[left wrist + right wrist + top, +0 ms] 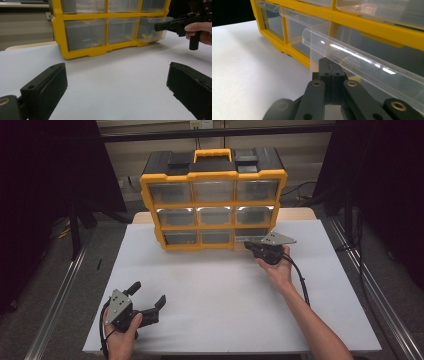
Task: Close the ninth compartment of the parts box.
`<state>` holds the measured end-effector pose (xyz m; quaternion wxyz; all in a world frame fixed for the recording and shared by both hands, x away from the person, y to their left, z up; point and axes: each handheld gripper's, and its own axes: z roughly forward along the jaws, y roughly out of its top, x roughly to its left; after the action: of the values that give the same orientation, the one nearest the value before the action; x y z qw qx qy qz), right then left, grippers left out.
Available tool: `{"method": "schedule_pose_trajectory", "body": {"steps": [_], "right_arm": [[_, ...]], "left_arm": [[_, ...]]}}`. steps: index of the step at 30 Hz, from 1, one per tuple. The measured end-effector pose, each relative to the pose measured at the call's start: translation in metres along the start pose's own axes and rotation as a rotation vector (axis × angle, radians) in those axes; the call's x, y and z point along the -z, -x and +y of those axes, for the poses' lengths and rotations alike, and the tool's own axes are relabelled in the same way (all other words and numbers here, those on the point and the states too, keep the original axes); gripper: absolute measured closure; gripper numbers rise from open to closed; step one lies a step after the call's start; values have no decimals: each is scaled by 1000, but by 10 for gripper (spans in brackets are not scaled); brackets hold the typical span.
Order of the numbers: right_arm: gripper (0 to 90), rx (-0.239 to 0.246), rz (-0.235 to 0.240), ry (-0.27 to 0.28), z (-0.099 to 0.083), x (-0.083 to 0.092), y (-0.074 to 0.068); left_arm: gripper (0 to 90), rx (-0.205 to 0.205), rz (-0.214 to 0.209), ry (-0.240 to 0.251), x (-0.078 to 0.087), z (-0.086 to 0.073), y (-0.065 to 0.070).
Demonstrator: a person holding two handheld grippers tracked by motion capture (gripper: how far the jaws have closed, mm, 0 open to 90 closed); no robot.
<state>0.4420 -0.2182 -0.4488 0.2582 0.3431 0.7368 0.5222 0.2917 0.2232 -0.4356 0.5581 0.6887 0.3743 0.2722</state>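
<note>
Right hand-held gripper [329, 72] clamps clear drawer [362, 65]; no legible writing.

No writing to read anywhere here. The yellow-and-black plastic drawer cabinet [213, 200] shows a plain frame and a bare handle, no brand, no numbers. Its clear plastic drawers [86, 33] carry no labels on their fronts. The white worktop [225, 290] is blank, no marks or signs. The grey three-cornered plates [118, 300] on the grippers show only small holes, no lettering. Something pale hangs on the back wall [201, 124], too small and blurred to make out.
</note>
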Motion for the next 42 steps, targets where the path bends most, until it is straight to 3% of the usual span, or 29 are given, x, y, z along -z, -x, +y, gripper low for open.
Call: {"method": "schedule_pose_trajectory", "body": {"steps": [42], "right_arm": [[900,-25,-50,5,1,-10,18]], "left_arm": [[33,-2,3,1,0,0,1]]}}
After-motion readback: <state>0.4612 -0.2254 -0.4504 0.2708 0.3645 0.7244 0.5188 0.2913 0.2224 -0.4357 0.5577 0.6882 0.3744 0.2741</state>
